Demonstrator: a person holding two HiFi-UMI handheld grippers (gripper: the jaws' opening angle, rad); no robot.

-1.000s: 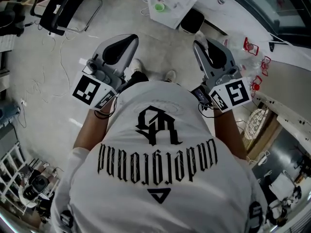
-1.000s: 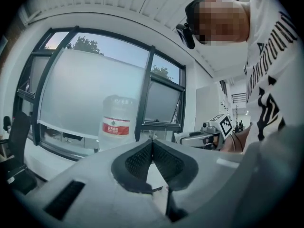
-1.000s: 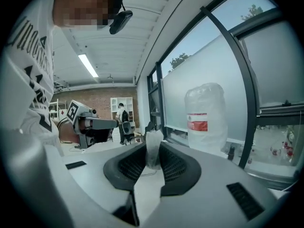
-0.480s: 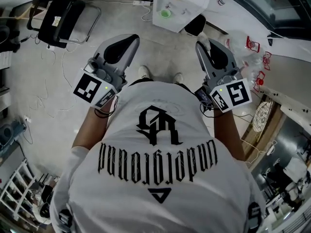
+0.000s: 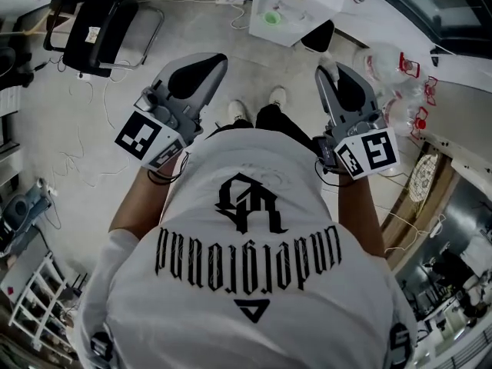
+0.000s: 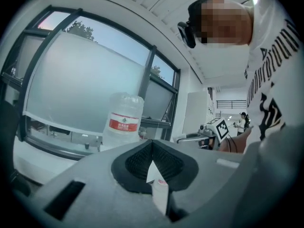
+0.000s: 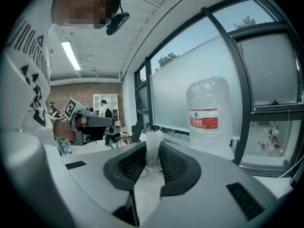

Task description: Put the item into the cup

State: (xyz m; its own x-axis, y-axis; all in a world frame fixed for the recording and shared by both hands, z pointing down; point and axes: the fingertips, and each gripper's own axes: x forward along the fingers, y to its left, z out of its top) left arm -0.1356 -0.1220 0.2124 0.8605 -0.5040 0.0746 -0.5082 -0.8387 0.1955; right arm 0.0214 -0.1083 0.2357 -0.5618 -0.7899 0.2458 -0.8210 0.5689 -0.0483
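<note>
In the head view a person stands holding both grippers in front of the chest, above the floor. My left gripper is shut on a small white item with a pink end. It sticks out behind the pads. My right gripper is shut on a white translucent thing. Whether that thing is a thin cup I cannot tell. Neither held thing shows in the head view. A green cup-like thing sits on a white table ahead.
A black chair stands at the far left, with cables on the floor. Clear bottles with red parts lie by a counter on the right. A big water bottle with a red label stands before a window.
The floor and the white table have slid in the head view as the person steps forward. Both grippers stay before the chest, their grips unchanged.
</note>
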